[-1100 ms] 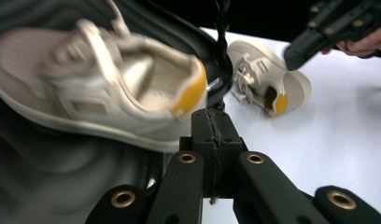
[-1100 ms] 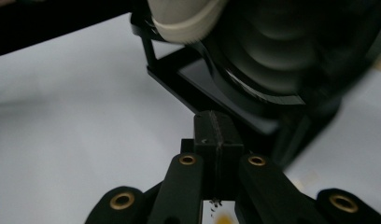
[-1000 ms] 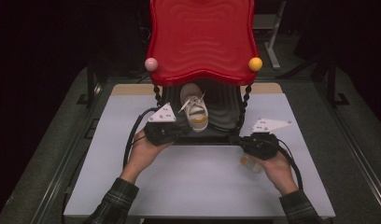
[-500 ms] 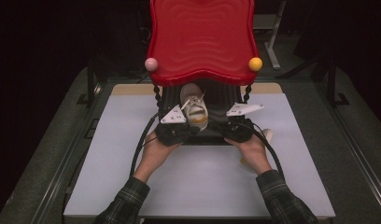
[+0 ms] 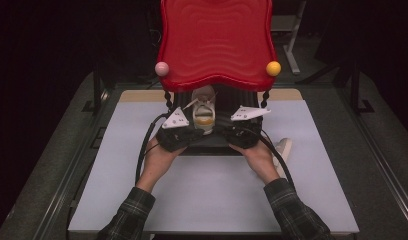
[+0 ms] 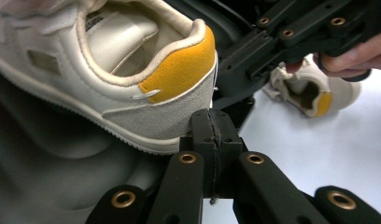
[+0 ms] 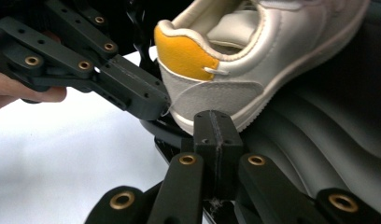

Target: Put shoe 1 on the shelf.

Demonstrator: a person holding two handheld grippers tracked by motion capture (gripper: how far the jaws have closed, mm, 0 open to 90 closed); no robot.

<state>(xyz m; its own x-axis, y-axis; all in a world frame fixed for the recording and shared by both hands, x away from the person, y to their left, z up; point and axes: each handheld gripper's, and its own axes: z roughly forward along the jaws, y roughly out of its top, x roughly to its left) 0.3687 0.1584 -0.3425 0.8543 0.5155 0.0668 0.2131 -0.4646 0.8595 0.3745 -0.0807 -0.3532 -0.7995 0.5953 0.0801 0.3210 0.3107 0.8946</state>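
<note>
- Pink ball [image 5: 162,68]: on the left corner of the red tray, at the far side of the table.
- Left gripper [image 5: 184,134]: held in the person's left hand [image 5: 159,159], just left of the sneaker on the shelf. Jaws pressed fully together with nothing between them; in the left gripper view [image 6: 212,128] their tips sit right at the sneaker's heel, whether touching cannot be told.
- White sneaker with yellow heel tab [image 5: 204,109]: on the dark ribbed lower shelf [image 5: 212,142], under the red tray, heel toward the person, between the two grippers. Seen close in the left gripper view [image 6: 132,70] and the right gripper view [image 7: 235,60].
- Red wavy tray [image 5: 216,42]: top tier of the stand, above the sneaker, far centre.
- Right gripper [image 5: 242,132]: in the right hand [image 5: 259,160], just right of the sneaker. Jaws fully closed, empty; tips [image 7: 216,128] right beneath the sneaker's heel.
- Yellow ball [image 5: 273,68]: right corner of the tray.
- Second white sneaker [image 5: 283,149]: lying on the white table top [image 5: 212,200], near right, beside the right hand; also visible in the left gripper view [image 6: 314,91].
</note>
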